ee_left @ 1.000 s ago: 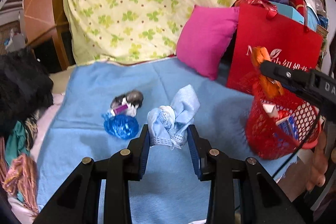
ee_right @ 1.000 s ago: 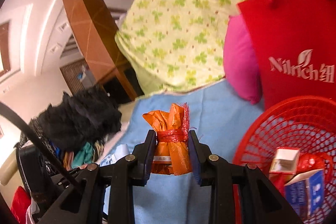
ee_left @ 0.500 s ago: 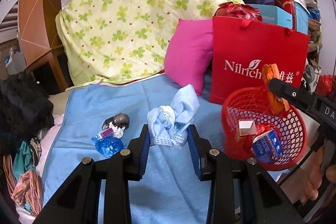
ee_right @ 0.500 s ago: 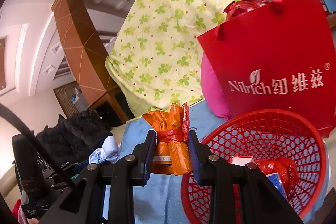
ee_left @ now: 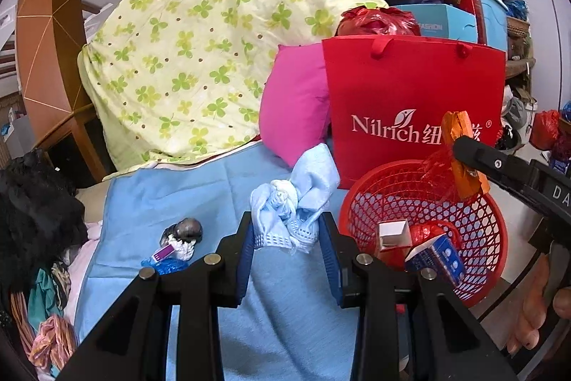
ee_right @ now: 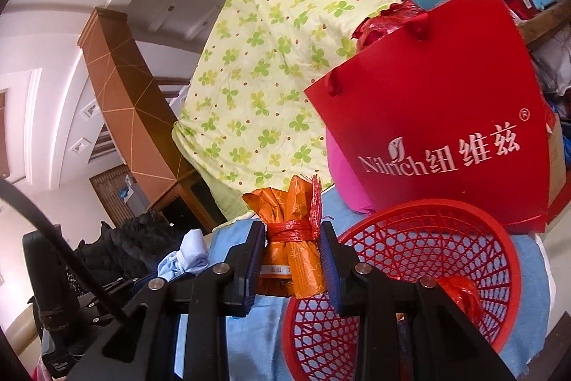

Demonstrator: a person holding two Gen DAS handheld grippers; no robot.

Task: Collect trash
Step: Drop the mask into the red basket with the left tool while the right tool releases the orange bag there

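Two hand-held grippers clamped: left (ee_left: 287,234) on blue rag (ee_left: 296,199), right (ee_right: 292,254) on orange packet (ee_right: 292,238); basket (ee_left: 489,259) contents only in left view.

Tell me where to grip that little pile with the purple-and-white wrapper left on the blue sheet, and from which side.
Take the white crumpled wad in the pile's middle, coming from above. The wrapper lies flat and the blue plastic looks slippery; the wad stands proud of the sheet, so it likely offers the surest bite.
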